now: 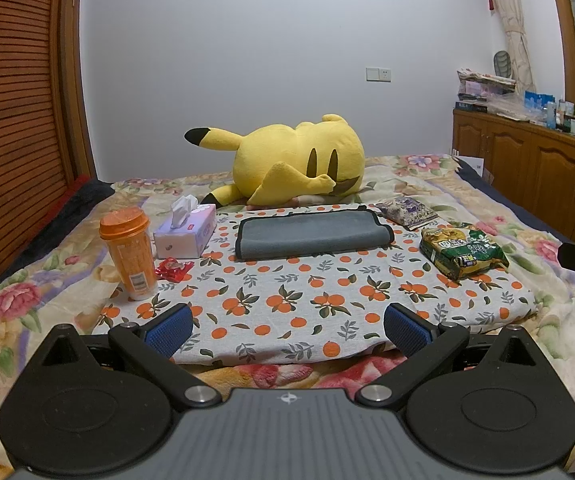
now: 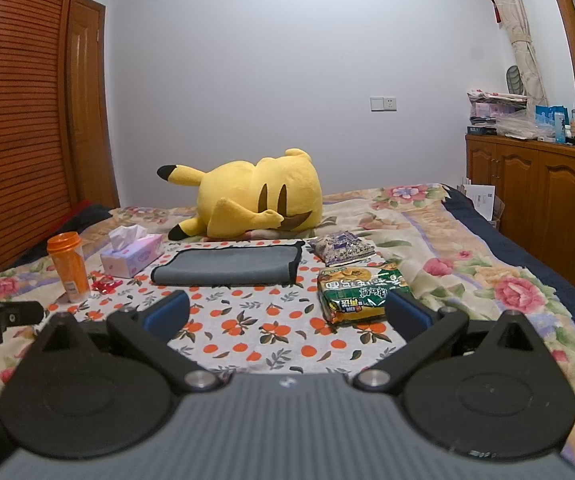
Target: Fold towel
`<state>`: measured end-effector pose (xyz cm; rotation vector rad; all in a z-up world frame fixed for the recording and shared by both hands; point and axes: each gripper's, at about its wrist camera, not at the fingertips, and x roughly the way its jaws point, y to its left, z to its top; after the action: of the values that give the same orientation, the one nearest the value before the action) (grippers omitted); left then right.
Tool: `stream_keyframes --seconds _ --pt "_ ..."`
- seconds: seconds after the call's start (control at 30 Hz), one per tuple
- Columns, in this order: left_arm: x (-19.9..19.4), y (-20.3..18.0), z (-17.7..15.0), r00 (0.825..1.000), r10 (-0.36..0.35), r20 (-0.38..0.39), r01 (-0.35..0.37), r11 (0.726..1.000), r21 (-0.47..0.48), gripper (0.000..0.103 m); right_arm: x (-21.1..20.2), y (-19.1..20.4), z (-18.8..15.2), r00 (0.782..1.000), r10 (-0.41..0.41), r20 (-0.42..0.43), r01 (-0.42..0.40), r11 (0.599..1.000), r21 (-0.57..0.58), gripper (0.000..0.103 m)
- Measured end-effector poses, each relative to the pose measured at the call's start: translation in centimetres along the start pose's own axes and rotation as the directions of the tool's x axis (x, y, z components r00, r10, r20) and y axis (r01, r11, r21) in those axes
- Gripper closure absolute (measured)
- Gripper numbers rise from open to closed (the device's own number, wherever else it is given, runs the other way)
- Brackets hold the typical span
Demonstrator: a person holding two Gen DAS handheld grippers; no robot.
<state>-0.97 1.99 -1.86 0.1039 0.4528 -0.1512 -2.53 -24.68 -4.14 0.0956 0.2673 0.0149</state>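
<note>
Plush toy (image 1: pixel 299 160) hides the bedspread (image 1: pixel 407 176) behind it.

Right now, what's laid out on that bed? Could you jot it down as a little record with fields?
surface: orange-print cloth over a floral blanket
towel: grey, dark-edged, lying folded at the cloth's far side
left of towel: tissue box, orange cup, red wrapper
right of towel: green noodle pack, purple snack bag
behind towel: yellow plush toy
left gripper: open, holding nothing
right gripper: open, holding nothing
</note>
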Motion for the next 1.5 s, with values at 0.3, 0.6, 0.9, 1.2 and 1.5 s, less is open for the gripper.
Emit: stream_keyframes --seconds 0.3,0.6,0.9,1.2,1.5 --pt "-0.02 -0.01 0.05 1.000 0.001 0.000 -0.001 1.000 0.001 0.000 -0.02 0.05 -0.02 1.000 -0.001 0.002 0.001 1.000 0.000 0.000" --pt "-0.04 -0.07 -0.06 1.000 0.002 0.001 -0.002 1.000 0.000 0.000 -0.03 0.03 -0.02 1.000 -0.001 0.002 0.001 1.000 0.000 0.000" --pt "-0.04 0.30 -0.42 1.000 0.003 -0.002 -0.003 1.000 0.003 0.000 -0.03 0.05 -0.03 1.000 -0.001 0.002 0.001 1.000 0.000 0.000" --pt "-0.04 0.21 -0.34 1.000 0.003 -0.002 -0.003 1.000 0.003 0.000 -0.04 0.05 -0.06 1.000 -0.001 0.003 0.001 1.000 0.000 0.000" --pt "-0.01 0.16 -0.28 1.000 0.004 -0.003 -0.004 1.000 0.004 0.000 -0.06 0.05 -0.03 1.000 -0.001 0.002 0.001 1.000 0.001 0.000"
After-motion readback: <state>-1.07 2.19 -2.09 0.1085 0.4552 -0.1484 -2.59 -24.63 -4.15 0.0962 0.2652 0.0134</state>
